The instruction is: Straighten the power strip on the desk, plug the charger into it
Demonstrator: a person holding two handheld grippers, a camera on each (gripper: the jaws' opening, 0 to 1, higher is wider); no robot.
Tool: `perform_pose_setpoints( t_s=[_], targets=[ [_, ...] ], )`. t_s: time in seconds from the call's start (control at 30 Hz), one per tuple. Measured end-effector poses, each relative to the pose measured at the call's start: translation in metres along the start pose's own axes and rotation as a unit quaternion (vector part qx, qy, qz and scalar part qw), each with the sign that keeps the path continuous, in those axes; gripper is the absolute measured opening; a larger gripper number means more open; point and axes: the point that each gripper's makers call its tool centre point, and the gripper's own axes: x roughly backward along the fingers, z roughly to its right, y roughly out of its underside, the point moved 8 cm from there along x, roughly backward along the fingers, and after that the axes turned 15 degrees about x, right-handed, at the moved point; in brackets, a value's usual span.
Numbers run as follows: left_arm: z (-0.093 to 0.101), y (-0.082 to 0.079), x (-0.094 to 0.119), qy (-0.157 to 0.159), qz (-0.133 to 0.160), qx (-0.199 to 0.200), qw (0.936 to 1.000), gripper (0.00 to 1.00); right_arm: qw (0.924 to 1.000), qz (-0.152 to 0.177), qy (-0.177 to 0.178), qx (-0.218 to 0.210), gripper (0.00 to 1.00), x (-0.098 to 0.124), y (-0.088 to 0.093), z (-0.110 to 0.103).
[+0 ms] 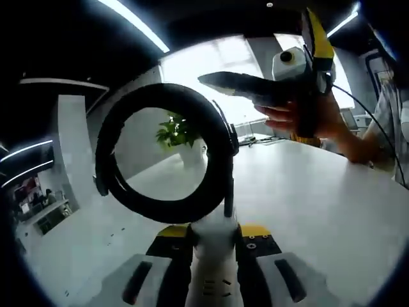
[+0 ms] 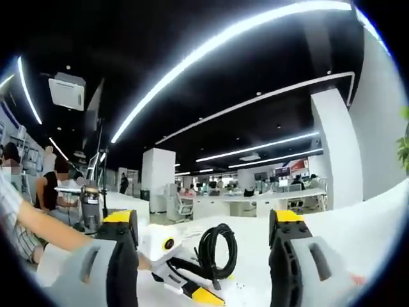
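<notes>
In the left gripper view my left gripper is shut on the end of a white power strip. The strip's black cable, wound in a round coil, stands up just ahead of the jaws. Above the white desk, my right gripper is held up in a hand at the upper right, jaws apart. In the right gripper view my right gripper is wide open with nothing in it. Far between its jaws sit the coiled cable and the left gripper.
A green plant in a white pot stands at the desk's far side. A person's arm crosses the lower left of the right gripper view, with seated people behind. Office desks fill the background.
</notes>
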Motion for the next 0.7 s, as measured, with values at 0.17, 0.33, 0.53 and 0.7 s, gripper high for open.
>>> perform_pose_setpoints(
  t_s=[0.17,0.33,0.53,0.7],
  targets=[
    [0.003,0.000,0.000,-0.001,-0.001,-0.002,1.0000,0.24,0.9987,0.028,0.016,0.039,1.00,0.009,-0.011,0.003],
    [0.004,0.000,0.000,-0.002,-0.003,-0.004,1.0000,0.24,0.9889,0.046,0.002,0.141,1.00,0.017,-0.018,-0.004],
    [0.002,0.000,0.000,0.000,-0.006,-0.004,1.0000,0.24,0.9765,0.024,-0.058,0.206,1.00,0.017,-0.018,-0.016],
    [0.001,0.000,0.000,0.002,-0.007,-0.008,0.9999,0.24,0.9712,0.028,-0.115,0.206,1.00,0.018,-0.017,-0.021]
  ],
)
